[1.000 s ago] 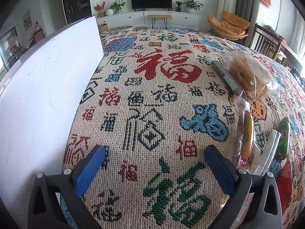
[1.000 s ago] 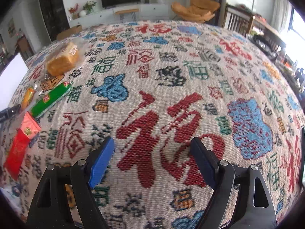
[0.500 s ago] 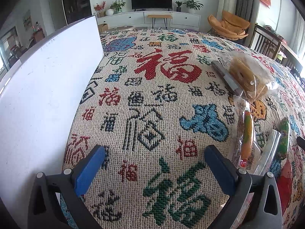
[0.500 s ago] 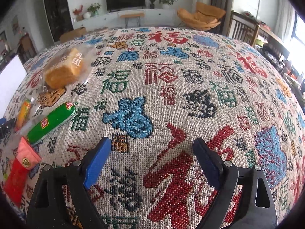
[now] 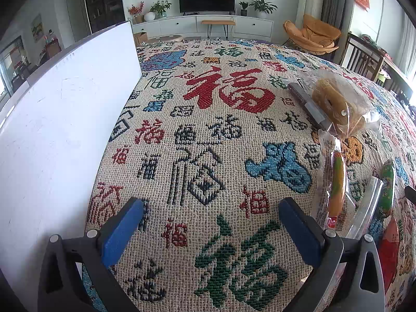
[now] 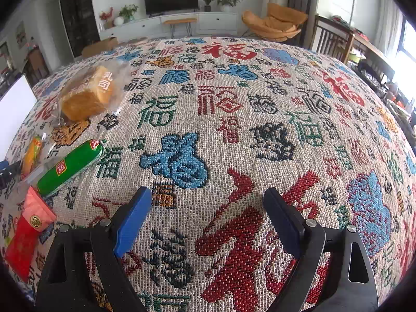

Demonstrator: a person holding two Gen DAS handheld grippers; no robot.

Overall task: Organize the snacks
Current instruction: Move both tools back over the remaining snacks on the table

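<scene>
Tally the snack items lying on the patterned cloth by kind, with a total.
Clear-bagged golden bread loaf: 1
Green-wrapped sausage stick: 1
Orange-yellow sausage in clear wrapper: 1
Red foil snack packet: 1
Total: 4

red packet (image 5: 391, 249) – partly behind left jaws

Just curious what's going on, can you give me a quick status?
Left gripper open, empty. Right gripper open, empty. Green plastic-wrapped sausage and clear-bagged bread loaf untouched on patterned cloth. Path clear.
</scene>
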